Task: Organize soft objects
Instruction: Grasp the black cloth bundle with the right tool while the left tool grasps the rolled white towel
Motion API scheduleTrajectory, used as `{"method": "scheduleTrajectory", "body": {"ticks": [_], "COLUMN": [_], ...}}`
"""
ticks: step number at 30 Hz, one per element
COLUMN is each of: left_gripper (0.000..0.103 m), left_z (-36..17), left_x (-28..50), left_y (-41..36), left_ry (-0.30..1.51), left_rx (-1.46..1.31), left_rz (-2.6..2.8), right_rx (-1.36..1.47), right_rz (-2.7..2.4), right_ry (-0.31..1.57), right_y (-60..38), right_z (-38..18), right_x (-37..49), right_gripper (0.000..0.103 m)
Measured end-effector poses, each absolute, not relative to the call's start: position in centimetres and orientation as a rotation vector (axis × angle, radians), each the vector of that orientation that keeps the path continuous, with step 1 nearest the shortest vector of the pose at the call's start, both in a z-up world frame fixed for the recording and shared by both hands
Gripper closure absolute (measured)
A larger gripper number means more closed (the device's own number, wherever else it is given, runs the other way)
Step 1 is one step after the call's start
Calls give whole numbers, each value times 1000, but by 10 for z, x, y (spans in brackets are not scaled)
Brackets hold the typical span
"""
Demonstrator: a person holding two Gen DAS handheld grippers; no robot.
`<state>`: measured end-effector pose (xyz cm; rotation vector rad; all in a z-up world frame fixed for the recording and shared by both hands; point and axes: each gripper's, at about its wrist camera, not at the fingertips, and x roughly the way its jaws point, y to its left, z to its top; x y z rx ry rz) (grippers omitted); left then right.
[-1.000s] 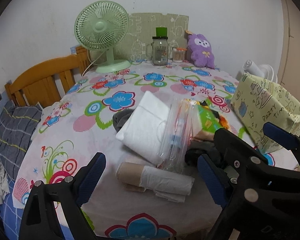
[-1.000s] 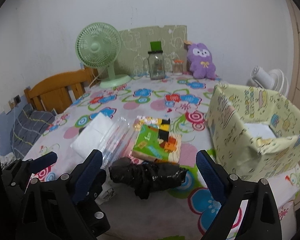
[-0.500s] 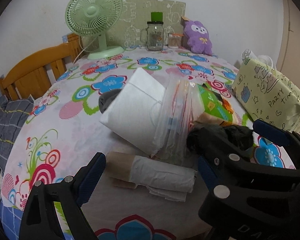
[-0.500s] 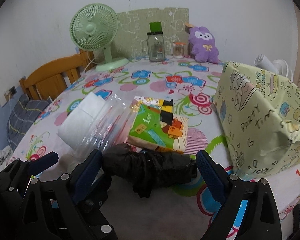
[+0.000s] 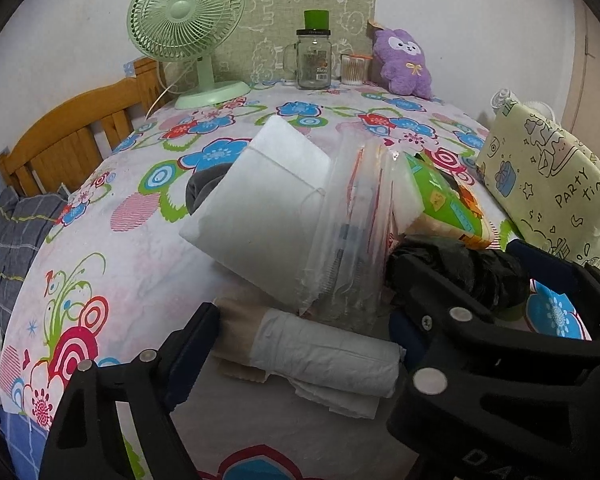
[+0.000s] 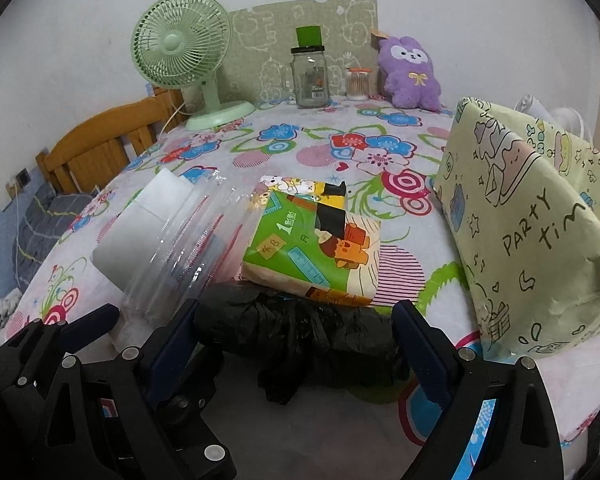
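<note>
A white bag roll on a brown core lies at the table's near edge, between the open jaws of my left gripper. A black bag roll lies between the open jaws of my right gripper; it also shows in the left wrist view. Behind them lie a white soft pack, a stack of clear zip bags, and a green tissue pack. A yellow-green "party time" box stands at the right. A purple plush sits at the back.
The table has a flowered cloth. A green fan, a glass jar and a small cotton-swab jar stand at the back. A wooden chair stands at the left. A dark cloth lies under the white pack.
Both grippers have moved forward and down toward the table's near edge. The white roll now sits between the left jaws, the black roll between the right jaws.
</note>
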<state>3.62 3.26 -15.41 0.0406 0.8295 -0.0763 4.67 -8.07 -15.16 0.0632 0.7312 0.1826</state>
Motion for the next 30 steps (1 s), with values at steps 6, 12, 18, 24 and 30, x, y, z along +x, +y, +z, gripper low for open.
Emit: {"method": "scheduleTrajectory", "body": {"ticks": [6,12,18,24,30], "left_gripper": [19,24,27,29,30], "left_z": [-154,-153,-153,-149,-141], "left_x": [36,34,34,32,30], "left_y": [32,30,30,27,29], "left_ry": [820,813,818,819,807], "left_rx": [44,47,43,33,21], "left_rz": [-84,-89,-85,-84,-79], "right_rx": [61,55,48,65,82], "right_rz": [198,197,198,215,219], "right_ry": [744,738,726,731,721], "right_y": [-80,-80,-80,-82,-85], "right_z": [-152,-152,-148,-142,-135], "right_x": [48,46,41,39,36], "right_gripper": [18,26,36,38,39]}}
